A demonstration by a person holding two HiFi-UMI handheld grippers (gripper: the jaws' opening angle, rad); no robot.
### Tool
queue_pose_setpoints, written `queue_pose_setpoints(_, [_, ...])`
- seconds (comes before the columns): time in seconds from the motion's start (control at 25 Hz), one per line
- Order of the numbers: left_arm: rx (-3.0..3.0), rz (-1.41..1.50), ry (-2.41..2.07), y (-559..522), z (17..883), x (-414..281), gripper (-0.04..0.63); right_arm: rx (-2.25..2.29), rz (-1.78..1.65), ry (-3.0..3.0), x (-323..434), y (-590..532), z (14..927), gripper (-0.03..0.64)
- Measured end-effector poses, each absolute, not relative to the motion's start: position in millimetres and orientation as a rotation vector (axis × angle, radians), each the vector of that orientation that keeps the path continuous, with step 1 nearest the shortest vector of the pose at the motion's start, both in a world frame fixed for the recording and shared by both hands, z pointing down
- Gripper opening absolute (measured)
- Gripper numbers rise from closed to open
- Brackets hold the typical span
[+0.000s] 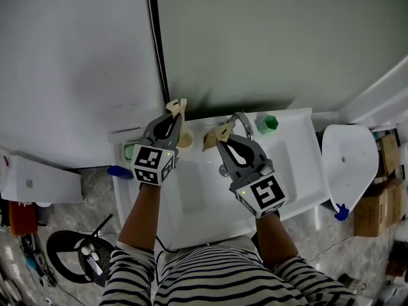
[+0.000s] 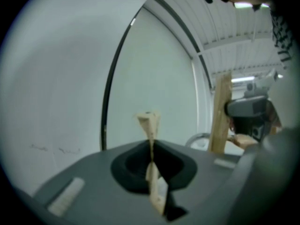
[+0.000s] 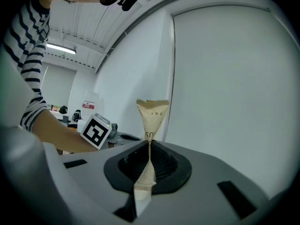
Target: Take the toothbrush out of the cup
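Between my left tongs [image 1: 173, 116], clamped shut, is a beige paper strip [image 2: 149, 125]; my right tongs [image 1: 224, 140] clamp a beige packet [image 3: 152, 114]. Lifting the toothbrush seems unstarted; I'd free one first.

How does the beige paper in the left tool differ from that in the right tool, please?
In the left tool, the beige paper piece looks narrow, folded and plain; in the right tool, the beige paper packet fans wider, with dark lettering and a serrated top edge. Both are pinched between shut jaws.
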State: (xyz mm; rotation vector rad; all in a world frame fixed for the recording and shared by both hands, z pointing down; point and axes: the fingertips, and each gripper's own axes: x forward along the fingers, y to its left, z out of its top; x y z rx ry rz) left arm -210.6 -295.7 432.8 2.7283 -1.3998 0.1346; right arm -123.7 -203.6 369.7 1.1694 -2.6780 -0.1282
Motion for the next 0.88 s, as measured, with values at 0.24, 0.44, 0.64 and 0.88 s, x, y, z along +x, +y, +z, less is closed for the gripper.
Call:
queue_pose_setpoints(0.24, [2.785,0.024,-1.414,-273,384,-208,0.012,1.190,-0.162,-2.686,-118,-193,355,0.015])
queue_pose_setpoints(0.44, [2.840,-0.039,-1.413,-245,345,-200,0.012,1.216,-0.200,-2.699,-110,-182,341,0.015])
queue_pose_setpoints(0.64, [2.891,-0.070,-1.391,-214,318,-183,0.012,1.242,-0.240,-2.697,-100,-171,327,0.015])
queue_pose_setpoints(0.88, [2.913,-0.103,-1.354,-183,301,-174,0.012,1.265,-0.270,-2.690,-94,-158,314,0.015])
